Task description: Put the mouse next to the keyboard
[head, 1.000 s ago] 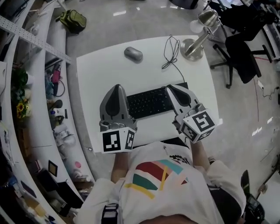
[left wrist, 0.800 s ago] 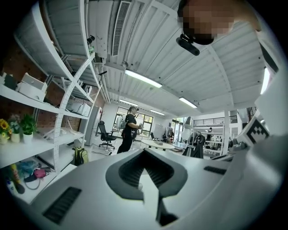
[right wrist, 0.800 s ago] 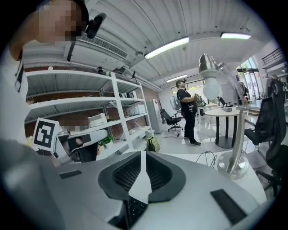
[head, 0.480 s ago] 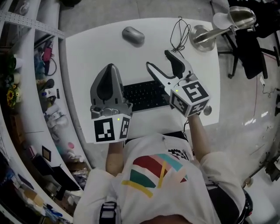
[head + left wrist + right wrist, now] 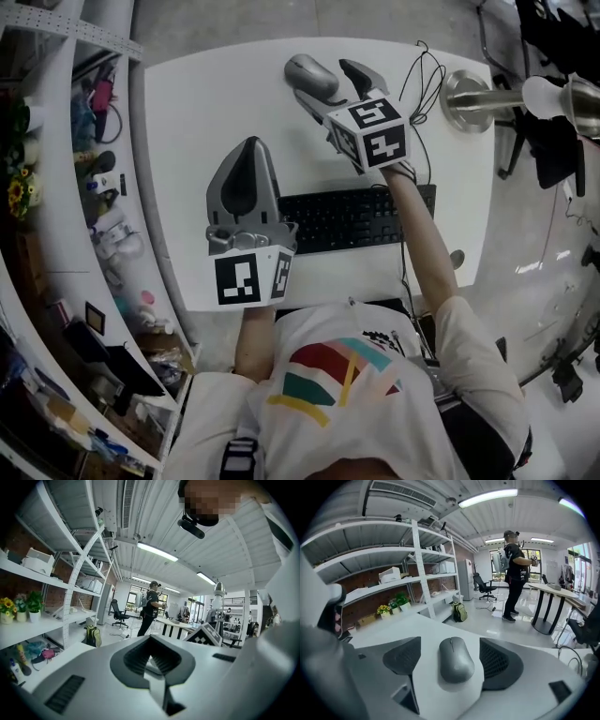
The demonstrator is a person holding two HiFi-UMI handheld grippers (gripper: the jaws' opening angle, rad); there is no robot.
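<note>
I'm looking down on a white table (image 5: 197,112) in an open workshop, with shelves (image 5: 393,578) running along one side. The mouse (image 5: 312,73) is lying at the far edge of the table, well apart from the keyboard (image 5: 356,217), which is sitting at the near edge just in front of me.

I'm holding the right gripper (image 5: 325,84) out over the far edge. Its jaws are opening, and the mouse is sitting between them with a ribbed pad standing clear on either flank; neither is pressing on it. The left gripper (image 5: 248,150) is hovering over the table just left of the keyboard, its fingers pressed together with nothing between them.

I'm judging the mouse to be light and rigid: a smooth grey plastic shell, rounded on top and tapering toward its ends. That curve is what I'm worrying about, since pads closing high on the dome would be inclined to squeeze it out. I'm planning to take it low, across the two long sides at the widest part, where the walls are nearest to upright. A gentle grip should do. It looks cordless. The loose cable (image 5: 422,84) near the lamp (image 5: 487,98) seems not to be joined to it, though I can't trace that cable's ends.
</note>
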